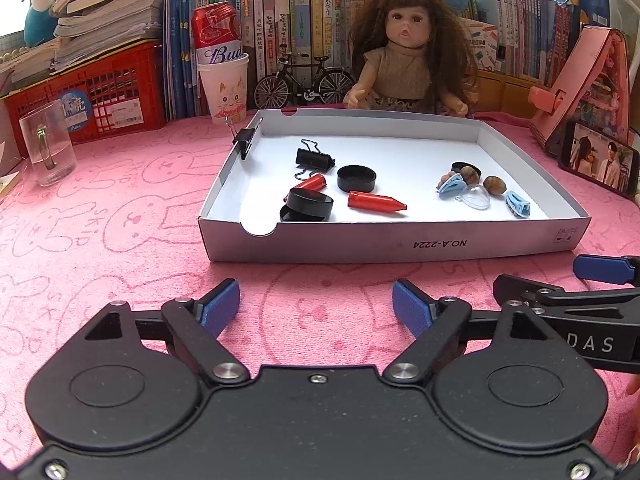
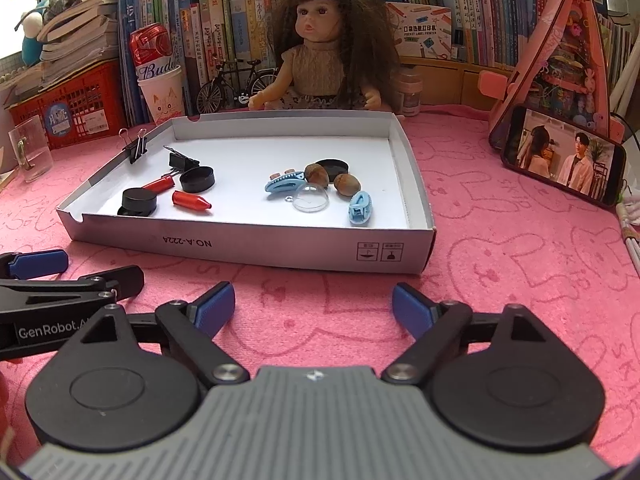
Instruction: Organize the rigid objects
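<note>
A white cardboard tray [image 1: 400, 246] [image 2: 256, 246] sits on the pink cloth ahead of both grippers. On its left lie black round lids [image 1: 356, 178] [image 2: 197, 179], red pointed caps [image 1: 376, 202] [image 2: 191, 201] and a black binder clip [image 1: 314, 159] [image 2: 182, 160]. On its right lie blue hair clips [image 1: 518, 204] [image 2: 360, 208], brown nuts [image 1: 494, 185] [image 2: 347, 184] and a clear dome [image 1: 476, 197] [image 2: 310, 198]. Another binder clip [image 1: 245, 140] [image 2: 135, 146] grips the tray's left wall. My left gripper [image 1: 316, 310] is open and empty before the tray. My right gripper [image 2: 314, 308] is open and empty too.
A doll [image 1: 404, 48] [image 2: 320, 44], a model bicycle [image 1: 304, 80], a paper cup with a red can [image 1: 224, 88], a glass mug [image 1: 48, 148] and a red crate [image 1: 92, 96] stand behind and left. A phone [image 2: 564, 160] leans at the right.
</note>
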A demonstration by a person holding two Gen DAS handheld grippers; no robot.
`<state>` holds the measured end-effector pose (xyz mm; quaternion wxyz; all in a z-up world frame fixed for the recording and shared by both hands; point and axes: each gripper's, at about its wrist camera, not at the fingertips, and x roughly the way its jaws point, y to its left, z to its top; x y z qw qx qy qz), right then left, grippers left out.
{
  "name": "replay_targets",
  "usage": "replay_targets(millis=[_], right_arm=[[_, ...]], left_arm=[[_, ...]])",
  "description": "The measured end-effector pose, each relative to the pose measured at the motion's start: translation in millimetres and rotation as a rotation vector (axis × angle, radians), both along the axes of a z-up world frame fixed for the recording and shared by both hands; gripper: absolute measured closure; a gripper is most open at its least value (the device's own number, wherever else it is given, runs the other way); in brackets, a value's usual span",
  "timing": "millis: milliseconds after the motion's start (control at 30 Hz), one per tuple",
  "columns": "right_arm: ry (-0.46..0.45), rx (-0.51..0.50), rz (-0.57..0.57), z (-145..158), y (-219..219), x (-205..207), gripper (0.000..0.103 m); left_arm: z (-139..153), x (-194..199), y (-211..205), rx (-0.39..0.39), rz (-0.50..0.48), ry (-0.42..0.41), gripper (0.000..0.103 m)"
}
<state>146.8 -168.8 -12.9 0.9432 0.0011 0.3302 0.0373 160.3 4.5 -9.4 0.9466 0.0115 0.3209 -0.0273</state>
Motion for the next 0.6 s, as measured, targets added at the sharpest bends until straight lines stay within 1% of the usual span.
replay_targets(millis=[367,500,600], right_arm=[[0.010,0.004,-0.008,-1.9,-0.4,3.0,0.005],[0.018,0.006,-0.010,-3.0,-1.1,4.4,0.000],[0.018,0.006,-0.010,-3.1,-1.0,4.5,0.000]], left_arm=[[-0.5,1.4,3.0,-0.010,0.018,0.005,0.017],[-0.8,1.5,3.6,-0.008,0.032,0.008,0.015],[-1.1,1.7,4.0,-0.007,0.037,0.009,0.014]])
